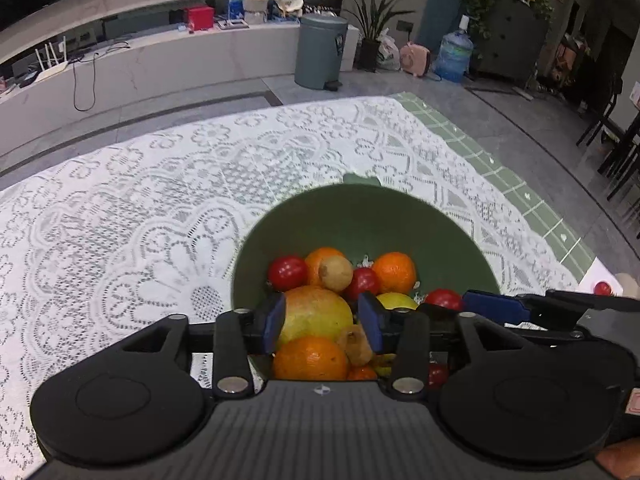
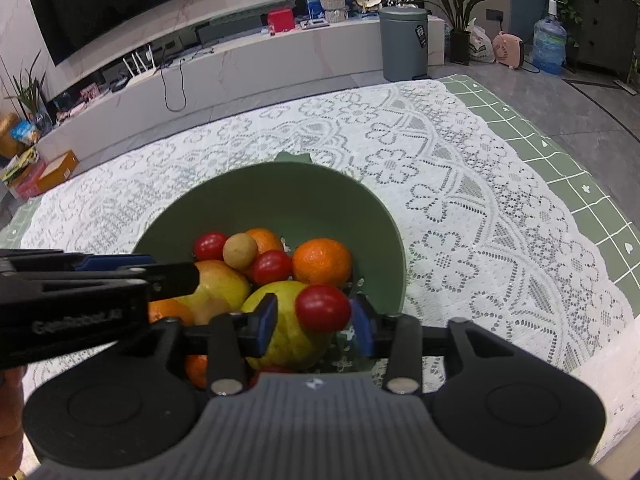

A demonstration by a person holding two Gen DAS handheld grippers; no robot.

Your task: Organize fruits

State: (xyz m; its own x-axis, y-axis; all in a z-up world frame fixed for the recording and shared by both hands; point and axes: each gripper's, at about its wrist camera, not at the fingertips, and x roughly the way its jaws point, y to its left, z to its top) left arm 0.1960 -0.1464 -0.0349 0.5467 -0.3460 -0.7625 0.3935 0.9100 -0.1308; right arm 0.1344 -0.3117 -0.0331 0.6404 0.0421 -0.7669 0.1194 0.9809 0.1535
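Over green bowl [image 2: 304, 200] rim: left hand-held gripper [image 1: 325, 322] parted, right hand-held gripper [image 2: 314, 326] parted; lace cloth [image 2: 480, 200] bare beyond.

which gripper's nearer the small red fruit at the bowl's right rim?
Right. The right gripper has that red fruit between its fingers; the left gripper sits further left, over the mango.

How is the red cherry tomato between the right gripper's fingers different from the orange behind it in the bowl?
The cherry tomato is glossy red; the orange is matte and dimpled. The tomato is smaller. It perches on a yellow-green fruit, the orange lies deeper. Both are round and in the green bowl.
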